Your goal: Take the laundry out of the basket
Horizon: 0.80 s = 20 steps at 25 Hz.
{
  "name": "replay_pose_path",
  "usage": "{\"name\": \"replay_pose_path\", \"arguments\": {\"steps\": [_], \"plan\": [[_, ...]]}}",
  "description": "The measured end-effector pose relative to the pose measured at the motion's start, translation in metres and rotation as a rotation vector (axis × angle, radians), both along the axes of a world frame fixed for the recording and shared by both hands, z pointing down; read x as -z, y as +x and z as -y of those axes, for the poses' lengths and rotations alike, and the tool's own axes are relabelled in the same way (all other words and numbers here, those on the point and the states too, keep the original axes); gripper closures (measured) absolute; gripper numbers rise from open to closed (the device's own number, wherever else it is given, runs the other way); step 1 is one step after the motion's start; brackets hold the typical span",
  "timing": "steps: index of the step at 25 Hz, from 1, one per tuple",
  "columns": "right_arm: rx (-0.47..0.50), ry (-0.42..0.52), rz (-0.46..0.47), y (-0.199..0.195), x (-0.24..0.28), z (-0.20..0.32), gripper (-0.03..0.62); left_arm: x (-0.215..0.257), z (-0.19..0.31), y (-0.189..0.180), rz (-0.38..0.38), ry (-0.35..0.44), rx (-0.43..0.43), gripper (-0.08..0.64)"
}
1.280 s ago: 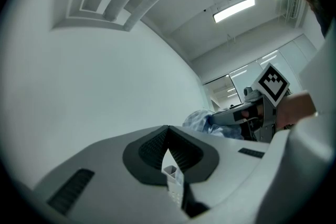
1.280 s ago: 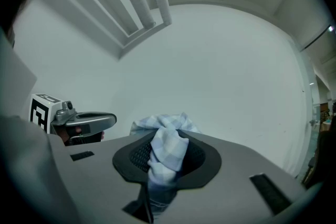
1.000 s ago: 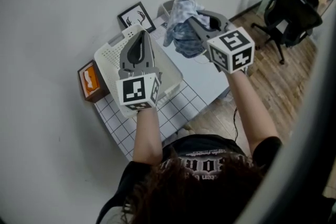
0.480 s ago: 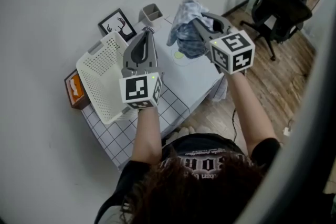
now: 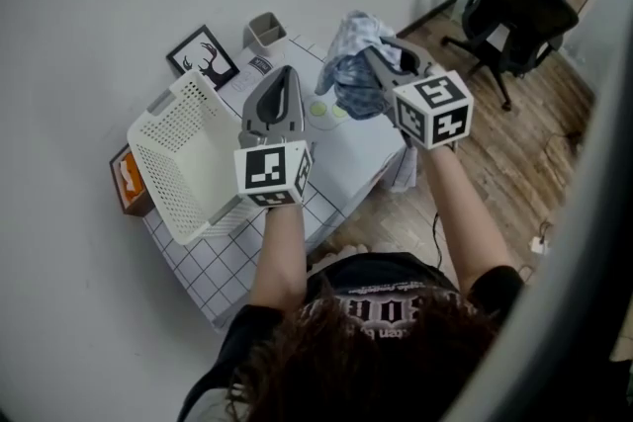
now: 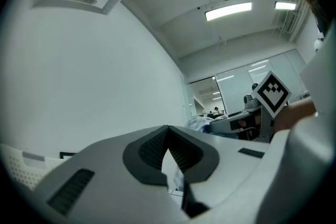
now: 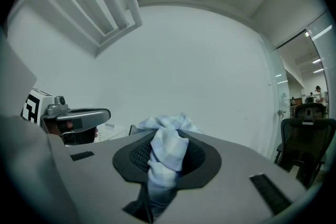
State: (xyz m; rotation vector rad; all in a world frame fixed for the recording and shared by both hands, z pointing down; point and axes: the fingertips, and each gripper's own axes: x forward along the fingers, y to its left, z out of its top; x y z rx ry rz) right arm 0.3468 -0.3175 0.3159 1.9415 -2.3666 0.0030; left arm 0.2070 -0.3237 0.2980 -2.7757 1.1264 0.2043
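Note:
The white perforated laundry basket (image 5: 183, 158) lies tipped on its side at the table's left, its inside showing no laundry. A crumpled blue-and-white checked cloth (image 5: 354, 64) hangs above the table's right part, with my right gripper (image 5: 376, 54) shut on it. In the right gripper view the cloth (image 7: 167, 152) is bunched between the pads and spills over their tips. My left gripper (image 5: 286, 74) is held over the table between basket and cloth. Its jaws meet at the tip (image 6: 167, 132) with nothing in them.
A framed deer picture (image 5: 203, 59) and a grey cup (image 5: 265, 30) stand at the table's back by the wall. An orange box (image 5: 129, 181) sits behind the basket. A pale cloth (image 5: 404, 168) hangs off the table's right edge. A black office chair (image 5: 519, 0) stands on the wooden floor.
The basket, under my left gripper a second ago, now lies further left and tipped over. My right gripper keeps the cloth lifted.

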Motion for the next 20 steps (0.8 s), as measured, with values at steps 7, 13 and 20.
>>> {"name": "replay_pose_path", "arguments": {"steps": [7,13,20], "plan": [[-0.018,-0.031,-0.011,0.012,-0.021,-0.004,0.503,-0.017,0.0,0.015,0.0,-0.034,-0.017,0.561],[-0.004,-0.045,-0.003,0.011,-0.034,-0.006,0.505,-0.026,-0.005,0.02,0.006,-0.043,-0.034,0.561],[0.03,-0.045,0.016,0.005,-0.04,-0.007,0.505,-0.025,-0.008,0.023,0.013,-0.033,-0.043,0.561]]}}
